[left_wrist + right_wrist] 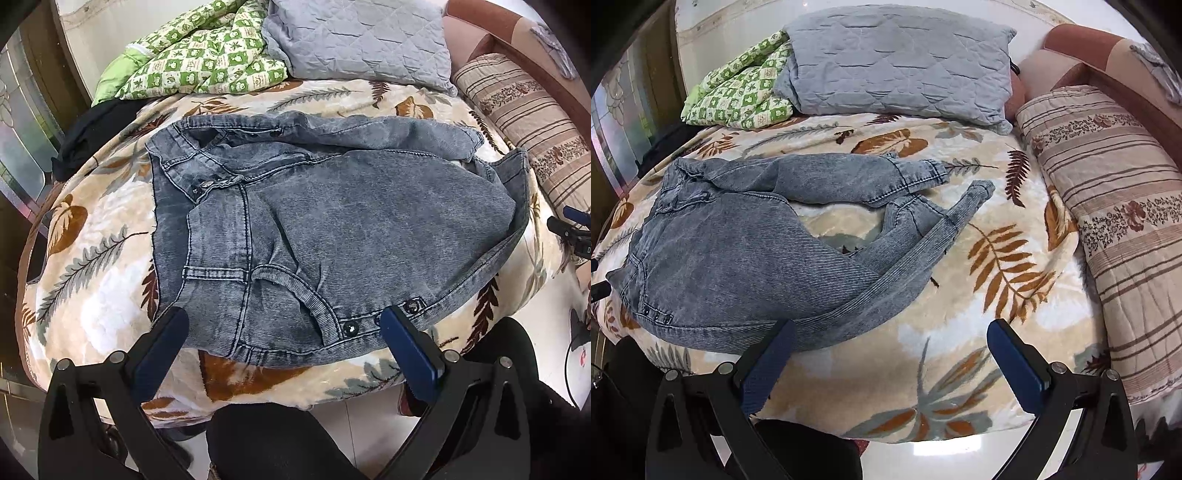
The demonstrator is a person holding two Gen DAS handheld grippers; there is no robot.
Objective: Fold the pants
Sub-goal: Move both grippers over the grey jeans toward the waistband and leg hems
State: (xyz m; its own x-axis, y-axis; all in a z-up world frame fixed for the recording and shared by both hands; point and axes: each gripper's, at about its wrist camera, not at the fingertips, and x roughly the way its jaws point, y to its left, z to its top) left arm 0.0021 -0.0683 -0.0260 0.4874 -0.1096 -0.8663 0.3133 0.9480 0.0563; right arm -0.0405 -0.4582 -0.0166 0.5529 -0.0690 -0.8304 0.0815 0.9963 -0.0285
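A pair of grey washed-denim pants is spread on a bed covered by a cream blanket printed with brown and grey leaves. In the left wrist view the waistband is seen to the left, with dark snap buttons along the near edge. In the right wrist view the two legs are seen running to the right, the far one lying fairly straight and the near one bunched and twisted, its cuff turned up.

The left gripper is held wide open over the near edge of the pants, one finger by the waistband corner and the other beside the snap buttons; nothing is gripped. The right gripper is likewise held wide open and empty, its left finger at the near hem of the pants and its right finger over bare blanket.

At the head of the bed a green checked quilt and a grey quilted pillow are piled, and a striped floral bolster is laid along the right side. No readable writing or brand label can be made out on the pants or bedding
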